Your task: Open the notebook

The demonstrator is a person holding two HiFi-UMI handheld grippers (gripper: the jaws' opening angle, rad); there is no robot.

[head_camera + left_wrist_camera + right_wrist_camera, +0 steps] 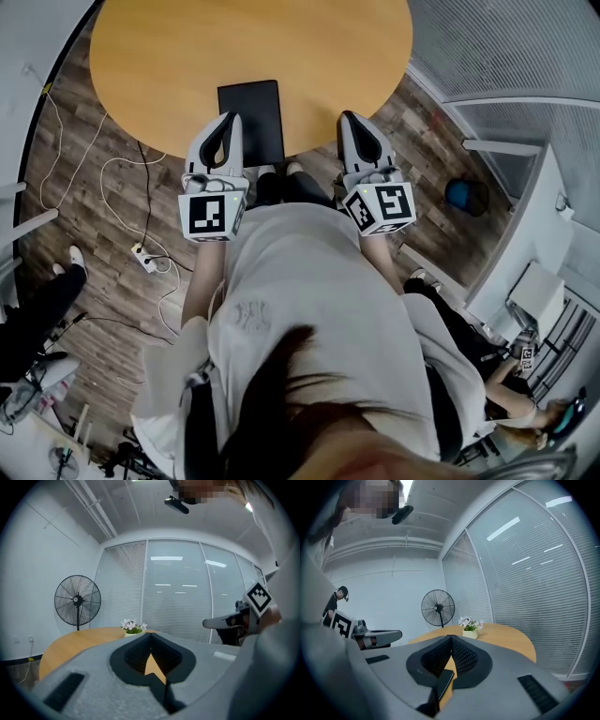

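Left gripper (pixel 229 120) and right gripper (pixel 348 116) — both jaws together, empty. The closed notebook (pixel 253 117) lies below, between their tips, nearer the left. We advise parting one gripper's jaws narrowly and catching only the cover's edge.

Head view's top edge cut off the table (pixel 187 56). The left gripper (pixel 231 120) covered the notebook (pixel 255 108) at its near-left corner. In left gripper view, its body hid most of the flower pot (pixel 133 631); table hid the fan (pixel 77 601) foot.
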